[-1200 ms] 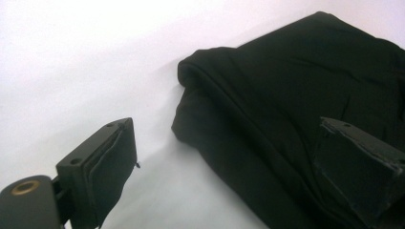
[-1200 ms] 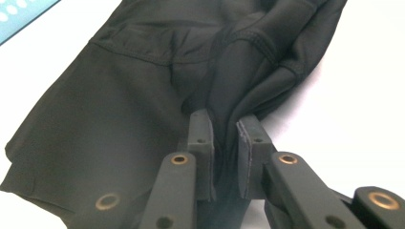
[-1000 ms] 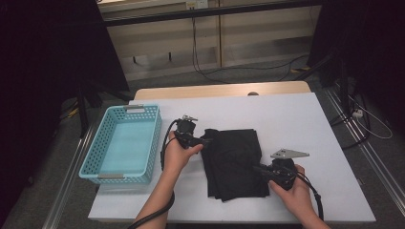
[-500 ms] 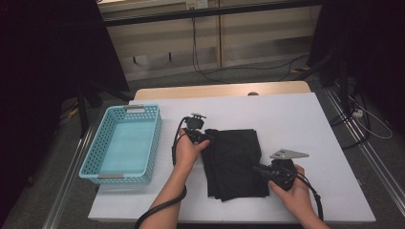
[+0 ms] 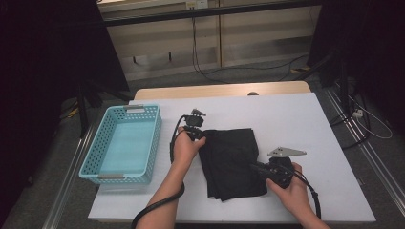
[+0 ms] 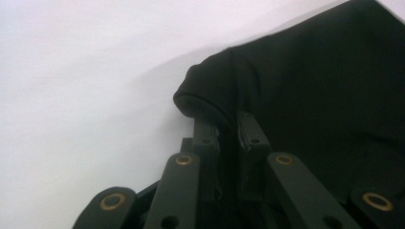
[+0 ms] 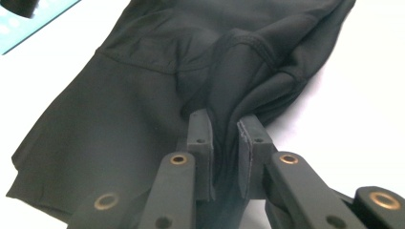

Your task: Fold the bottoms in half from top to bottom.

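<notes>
I have the black folded garment point(image 5: 234, 162) lying flat near the middle of the white table point(image 5: 310, 119), with the turquoise basket point(image 5: 122, 143) standing empty just off its left edge. My left hand-held gripper point(image 5: 197, 134) sits at the garment's far left corner; its jaws have just been closing, and in the left gripper view they now pinch a rolled fold of the cloth point(image 6: 210, 95) between them. My right hand-held gripper point(image 5: 255, 167) is clamped on the near right edge, and the right gripper view shows a bunched ridge of fabric point(image 7: 239, 81) squeezed between the pads.

My worry is the left grip. It looks like it has only the outer lip of the fold, so if I lift, I judge that thin bite could slide out and the corner would drop. The right side holds several layers gathered together; pulling the two grips apart unevenly could drag the stack open and undo the fold. If I carry it toward the basket, a sagging middle might catch on the rim.
</notes>
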